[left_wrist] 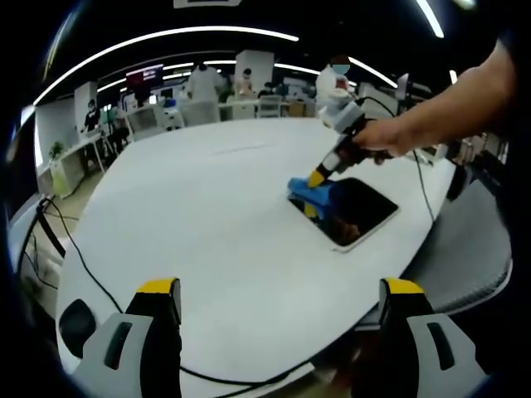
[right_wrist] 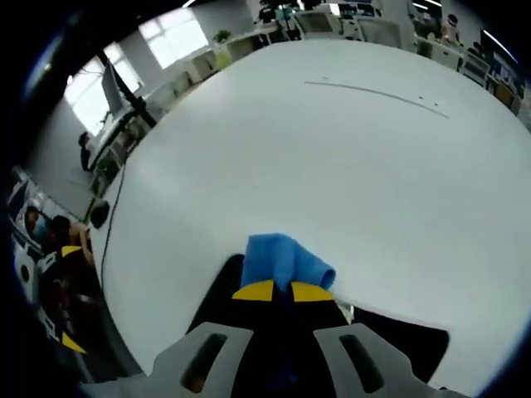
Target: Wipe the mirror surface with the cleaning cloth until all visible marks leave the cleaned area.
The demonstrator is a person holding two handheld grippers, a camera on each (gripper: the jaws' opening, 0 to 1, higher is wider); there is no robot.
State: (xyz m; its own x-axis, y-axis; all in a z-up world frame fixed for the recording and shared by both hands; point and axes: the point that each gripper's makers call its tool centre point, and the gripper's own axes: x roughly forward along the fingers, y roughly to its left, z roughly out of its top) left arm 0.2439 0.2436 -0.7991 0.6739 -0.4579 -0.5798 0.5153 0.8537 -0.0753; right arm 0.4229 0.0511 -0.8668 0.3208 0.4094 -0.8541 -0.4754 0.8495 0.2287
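Mirror point(left_wrist: 358, 211), flat near worktop point(left_wrist: 207, 224) edge; right gripper point(left_wrist: 318, 177) clenched on blue cloth point(right_wrist: 282, 261) at its corner; left gripper point(left_wrist: 278, 311) released, apart; risk: cloth slipping, mirror sliding off.

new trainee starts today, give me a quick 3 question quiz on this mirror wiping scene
1. True or false: the right gripper is shut on the blue cloth.
2. Where does the cloth sit? A) on the mirror's edge nearest the table's middle B) off the table C) in the left gripper
3. Fill in: the left gripper's jaws stand ____ and hold nothing.

Key: 1 true; 2 A; 3 open
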